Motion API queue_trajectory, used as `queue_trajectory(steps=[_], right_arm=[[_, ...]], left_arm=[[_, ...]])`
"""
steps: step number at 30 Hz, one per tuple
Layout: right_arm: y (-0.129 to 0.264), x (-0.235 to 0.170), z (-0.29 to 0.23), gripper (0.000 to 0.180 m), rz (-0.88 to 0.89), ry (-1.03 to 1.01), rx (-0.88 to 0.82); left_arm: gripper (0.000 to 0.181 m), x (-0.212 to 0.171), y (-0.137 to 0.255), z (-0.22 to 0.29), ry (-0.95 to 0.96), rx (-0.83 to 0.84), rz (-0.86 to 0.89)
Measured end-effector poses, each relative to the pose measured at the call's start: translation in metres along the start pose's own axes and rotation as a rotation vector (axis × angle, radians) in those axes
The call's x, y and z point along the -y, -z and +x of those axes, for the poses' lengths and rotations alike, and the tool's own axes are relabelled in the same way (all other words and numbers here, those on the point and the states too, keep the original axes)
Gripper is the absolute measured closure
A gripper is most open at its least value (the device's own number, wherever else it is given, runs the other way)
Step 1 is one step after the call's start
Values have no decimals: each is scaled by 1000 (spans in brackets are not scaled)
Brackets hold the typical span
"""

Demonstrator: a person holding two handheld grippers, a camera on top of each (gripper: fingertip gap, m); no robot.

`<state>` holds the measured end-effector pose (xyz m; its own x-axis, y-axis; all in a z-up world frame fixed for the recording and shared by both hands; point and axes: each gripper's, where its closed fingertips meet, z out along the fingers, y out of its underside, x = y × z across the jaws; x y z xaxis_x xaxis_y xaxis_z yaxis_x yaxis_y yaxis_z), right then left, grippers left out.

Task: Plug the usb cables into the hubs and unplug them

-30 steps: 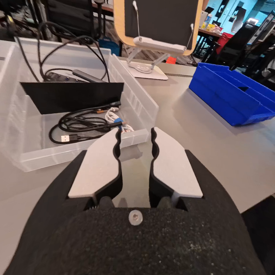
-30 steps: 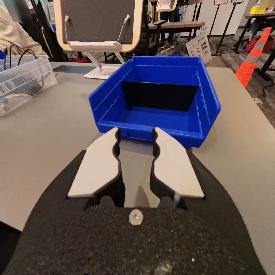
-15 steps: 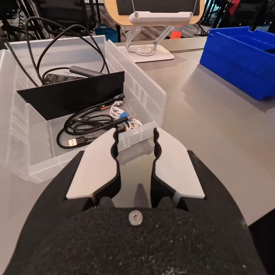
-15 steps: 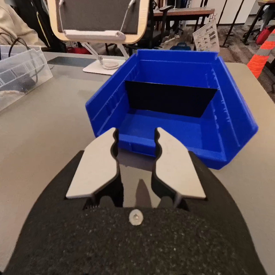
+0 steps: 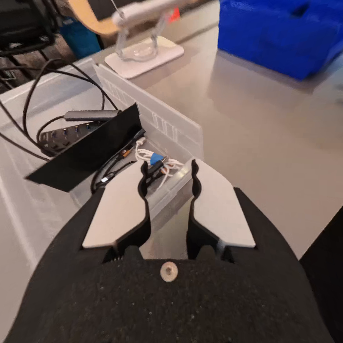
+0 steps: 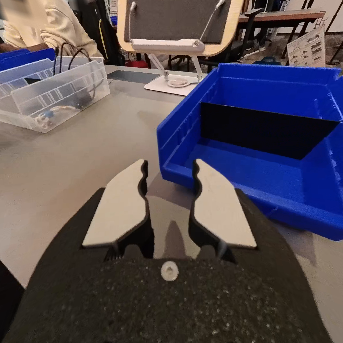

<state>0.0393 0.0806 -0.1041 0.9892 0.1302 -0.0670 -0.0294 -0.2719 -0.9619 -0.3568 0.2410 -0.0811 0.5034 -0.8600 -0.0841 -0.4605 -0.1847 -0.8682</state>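
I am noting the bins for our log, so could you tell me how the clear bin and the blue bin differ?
The clear bin has see-through walls; the blue bin is opaque. The clear bin holds USB hubs behind its divider and coiled cables in front; the blue bin's near compartment looks empty. Both sit on the table, each with a black divider.

From my left wrist view, the stand (image 5: 146, 53) at twelve o'clock is motion-blurred and cut off by the top edge. The divider (image 5: 89, 154) hides part of the hub (image 5: 61, 137). My own finger (image 5: 118, 202) covers the black cables (image 5: 109, 176). At one o'clock, the blue bin (image 5: 278, 35) runs off frame.
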Motion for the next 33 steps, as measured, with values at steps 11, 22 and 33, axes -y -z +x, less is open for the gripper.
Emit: queue_trajectory(steps=[11, 22, 33], right_arm=[[0, -1, -7, 136, 11, -60, 77], [7, -2, 0, 140, 12, -66, 60], [6, 6, 1, 143, 53, -137, 94]], left_arm=[[142, -50, -55, -36, -520, -445, -681], [170, -22, -46, -56, -476, -399, -595], [170, 172, 42, -44, -389, 146, -86]])
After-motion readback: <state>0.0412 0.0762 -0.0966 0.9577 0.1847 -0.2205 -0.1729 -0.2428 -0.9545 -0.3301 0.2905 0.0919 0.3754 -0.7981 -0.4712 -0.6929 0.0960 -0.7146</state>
